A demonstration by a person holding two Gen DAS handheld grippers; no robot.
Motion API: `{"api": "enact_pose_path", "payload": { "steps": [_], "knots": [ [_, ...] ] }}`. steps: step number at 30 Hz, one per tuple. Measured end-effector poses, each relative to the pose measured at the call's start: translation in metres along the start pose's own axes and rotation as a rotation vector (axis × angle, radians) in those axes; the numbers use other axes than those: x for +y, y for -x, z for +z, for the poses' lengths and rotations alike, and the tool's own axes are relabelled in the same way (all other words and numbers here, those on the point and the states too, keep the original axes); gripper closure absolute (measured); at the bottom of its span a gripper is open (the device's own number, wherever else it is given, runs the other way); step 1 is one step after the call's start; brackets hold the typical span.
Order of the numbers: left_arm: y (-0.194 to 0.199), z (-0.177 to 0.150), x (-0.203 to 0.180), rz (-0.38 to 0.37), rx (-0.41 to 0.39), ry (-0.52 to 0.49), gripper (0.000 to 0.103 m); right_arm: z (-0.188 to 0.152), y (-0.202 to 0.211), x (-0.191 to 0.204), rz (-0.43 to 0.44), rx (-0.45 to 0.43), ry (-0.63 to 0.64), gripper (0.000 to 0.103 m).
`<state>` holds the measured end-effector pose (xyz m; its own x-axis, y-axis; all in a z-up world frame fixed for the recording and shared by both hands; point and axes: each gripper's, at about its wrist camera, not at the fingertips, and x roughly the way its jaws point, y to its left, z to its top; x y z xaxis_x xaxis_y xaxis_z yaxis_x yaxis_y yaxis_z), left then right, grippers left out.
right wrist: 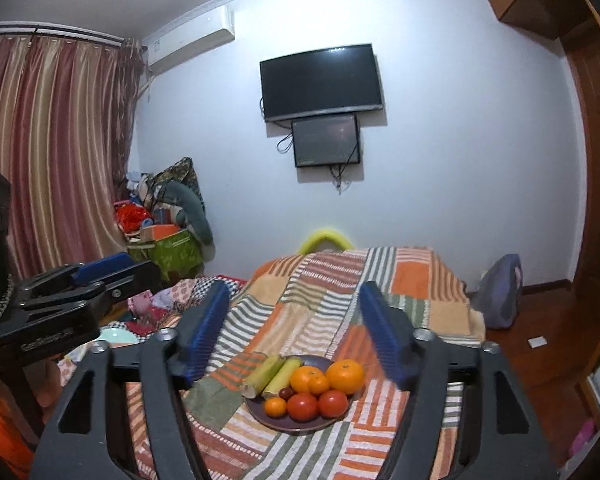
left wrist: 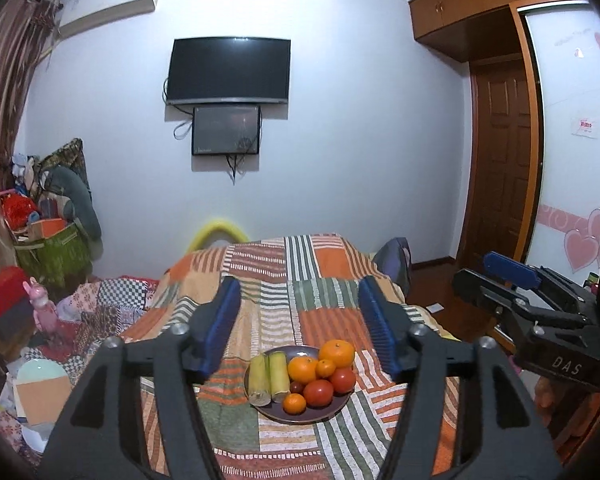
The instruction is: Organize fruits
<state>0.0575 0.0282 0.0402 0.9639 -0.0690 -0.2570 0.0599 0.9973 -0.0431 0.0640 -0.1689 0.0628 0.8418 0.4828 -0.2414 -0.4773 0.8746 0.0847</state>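
I am working in a home bedroom. Indicators: a bed (left wrist: 284,280) covered with a patchwork blanket (right wrist: 340,288), a wall-mounted television (left wrist: 229,71), an air conditioner (left wrist: 108,4) above striped curtains (right wrist: 52,140), built-in wooden cabinets (left wrist: 480,4), a panelled door (left wrist: 504,152), and household clutter piling up in the corner (left wrist: 48,220).

Wide-spread left gripper (left wrist: 300,320) above plate (left wrist: 332,412) of fruit (left wrist: 304,374)
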Motion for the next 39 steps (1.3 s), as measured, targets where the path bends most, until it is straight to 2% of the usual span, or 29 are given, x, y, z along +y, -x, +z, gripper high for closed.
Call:
{"api": "enact_pose_path", "payload": {
  "steps": [4, 8, 10, 16, 27, 39],
  "knots": [
    [0.009, -0.002, -0.001, -0.005, 0.004, 0.004, 0.036, -0.002, 0.003, 0.003, -0.025, -0.016, -0.008, 0.016],
    [0.014, -0.004, 0.001, 0.007, -0.006, 0.008, 0.022, -0.005, 0.004, 0.008, -0.055, -0.018, 0.008, 0.003],
    [0.014, -0.005, 0.001, 0.011, -0.008, 0.012, 0.017, -0.005, 0.005, 0.01, -0.067, -0.022, 0.015, 0.0],
    [0.019, -0.008, -0.003, 0.009, -0.007, 0.008, 0.011, -0.007, 0.01, 0.013, -0.096, -0.024, 0.027, 0.0],
    [0.024, -0.011, -0.002, 0.019, -0.02, 0.016, 0.002, -0.012, 0.017, 0.011, -0.091, -0.024, 0.018, 0.0],
    [0.023, -0.012, -0.002, 0.028, -0.025, 0.02, 0.0, -0.01, 0.02, 0.01, -0.093, -0.025, 0.01, 0.0]
  ]
}}
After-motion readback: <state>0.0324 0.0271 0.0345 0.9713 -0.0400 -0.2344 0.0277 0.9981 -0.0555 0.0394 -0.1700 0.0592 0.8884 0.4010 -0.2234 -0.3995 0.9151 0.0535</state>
